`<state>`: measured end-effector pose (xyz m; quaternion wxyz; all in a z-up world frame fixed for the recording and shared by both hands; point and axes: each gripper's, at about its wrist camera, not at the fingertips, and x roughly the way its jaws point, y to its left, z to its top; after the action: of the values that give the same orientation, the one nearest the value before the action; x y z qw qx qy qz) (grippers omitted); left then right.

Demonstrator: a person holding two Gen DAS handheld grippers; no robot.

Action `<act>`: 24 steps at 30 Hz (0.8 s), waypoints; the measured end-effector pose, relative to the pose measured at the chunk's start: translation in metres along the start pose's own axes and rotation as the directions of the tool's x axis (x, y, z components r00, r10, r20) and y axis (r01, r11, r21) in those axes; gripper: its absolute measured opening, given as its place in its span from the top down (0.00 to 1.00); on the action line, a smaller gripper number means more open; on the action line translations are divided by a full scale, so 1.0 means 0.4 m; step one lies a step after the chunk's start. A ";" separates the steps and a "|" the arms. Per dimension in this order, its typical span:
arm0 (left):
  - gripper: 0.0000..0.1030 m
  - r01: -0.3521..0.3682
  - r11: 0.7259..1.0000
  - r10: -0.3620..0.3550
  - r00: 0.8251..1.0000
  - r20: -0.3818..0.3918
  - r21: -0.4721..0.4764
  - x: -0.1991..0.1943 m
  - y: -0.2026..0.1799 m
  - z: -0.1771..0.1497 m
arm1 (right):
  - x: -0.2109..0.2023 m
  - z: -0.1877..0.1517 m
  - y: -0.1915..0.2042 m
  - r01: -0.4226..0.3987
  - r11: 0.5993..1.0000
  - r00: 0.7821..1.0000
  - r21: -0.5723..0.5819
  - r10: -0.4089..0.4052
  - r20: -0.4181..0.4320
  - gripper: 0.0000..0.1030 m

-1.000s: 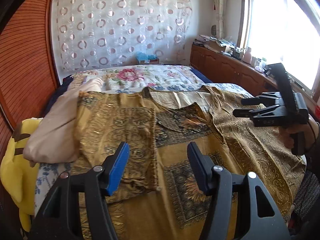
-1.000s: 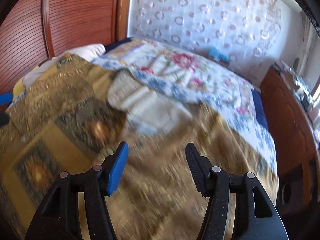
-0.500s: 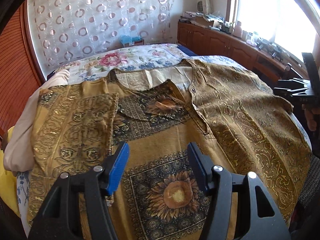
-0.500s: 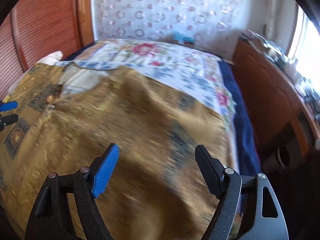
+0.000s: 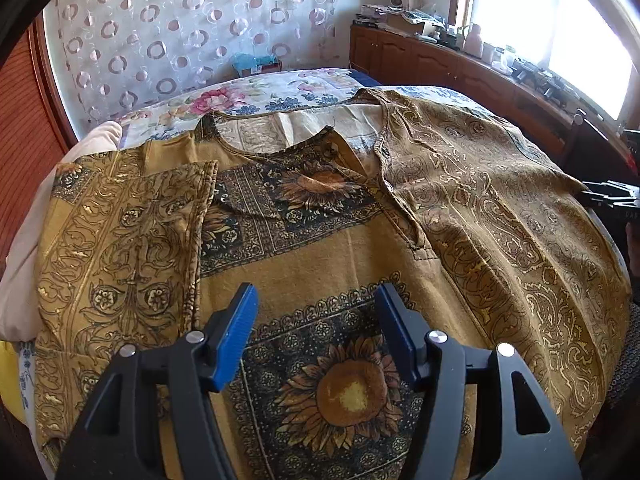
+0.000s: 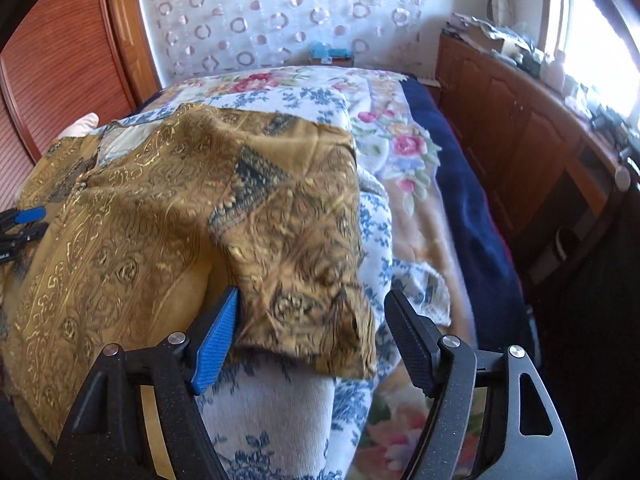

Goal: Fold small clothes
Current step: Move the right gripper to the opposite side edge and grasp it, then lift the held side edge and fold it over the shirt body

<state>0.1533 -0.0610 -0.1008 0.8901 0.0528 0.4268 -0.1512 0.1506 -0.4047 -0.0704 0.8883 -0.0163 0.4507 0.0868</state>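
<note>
A mustard-gold patterned shirt [image 5: 328, 248] with sunflower prints lies spread face up on the bed. Its left sleeve [image 5: 132, 236] is folded in over the body. My left gripper [image 5: 316, 320] is open and empty, hovering over the lower front of the shirt. In the right wrist view the shirt's right sleeve [image 6: 296, 240] hangs over the bed's side. My right gripper [image 6: 312, 328] is open, its jaws standing on either side of the sleeve's end. The right gripper also shows at the right edge of the left wrist view [image 5: 612, 196].
The bed carries a floral quilt [image 6: 400, 148] and a navy blanket [image 6: 472, 200]. A beige pillow [image 5: 24, 248] lies left of the shirt. Wooden cabinets [image 6: 520, 120] with clutter run along the right under a bright window. A wooden panel [image 6: 64, 60] stands on the left.
My left gripper has moved forward over the shirt's front. My right gripper has swung right and down to the shirt's right sleeve end, and its jaws have opened wider.
</note>
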 end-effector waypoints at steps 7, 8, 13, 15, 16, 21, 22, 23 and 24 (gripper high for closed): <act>0.24 -0.007 1.000 0.007 1.000 -0.011 0.001 0.009 -0.002 0.003 | -0.014 -0.025 -0.009 -0.030 0.999 0.999 0.036 0.030 0.020 0.37; 0.23 -0.009 1.000 0.009 1.000 -0.011 0.003 0.009 -0.003 0.002 | -0.016 -0.027 -0.010 -0.035 0.999 0.999 0.040 0.034 0.022 0.41; 0.22 -0.007 1.000 0.008 1.000 -0.013 0.005 0.009 -0.007 0.002 | -0.025 -0.024 -0.004 -0.025 0.999 0.999 0.035 0.024 0.038 0.71; 0.21 -0.007 1.000 0.007 1.000 -0.013 0.006 0.011 -0.007 0.003 | -0.028 -0.021 0.007 0.001 1.000 0.999 0.010 -0.002 0.051 0.80; 0.21 -0.008 1.000 0.008 1.000 -0.013 0.006 0.011 -0.007 0.003 | -0.031 -0.019 0.015 0.010 1.000 0.998 -0.010 -0.010 0.060 0.91; 0.11 -0.017 1.000 0.017 1.000 -0.023 -0.012 0.018 -0.003 0.004 | -0.063 0.014 0.069 0.075 0.994 0.987 -0.075 -0.063 0.145 0.96; 0.11 -0.021 1.000 0.021 1.000 -0.024 -0.009 0.018 -0.004 0.003 | -0.073 0.024 0.081 0.077 0.994 0.984 -0.084 -0.062 0.166 0.96; 0.11 -0.021 1.000 0.021 0.999 -0.024 -0.010 0.018 -0.002 0.003 | -0.078 0.033 0.092 0.074 0.993 0.982 -0.092 -0.057 0.179 0.96; 0.10 -0.022 1.000 0.022 0.999 -0.024 -0.011 0.019 -0.002 0.003 | -0.086 0.044 0.109 0.067 0.992 0.979 -0.107 -0.045 0.197 0.96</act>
<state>0.1583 -0.0638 -0.1057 0.8867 0.0544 0.4378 -0.1385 0.1372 -0.3648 -0.0302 0.9278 -0.0706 0.3555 0.0881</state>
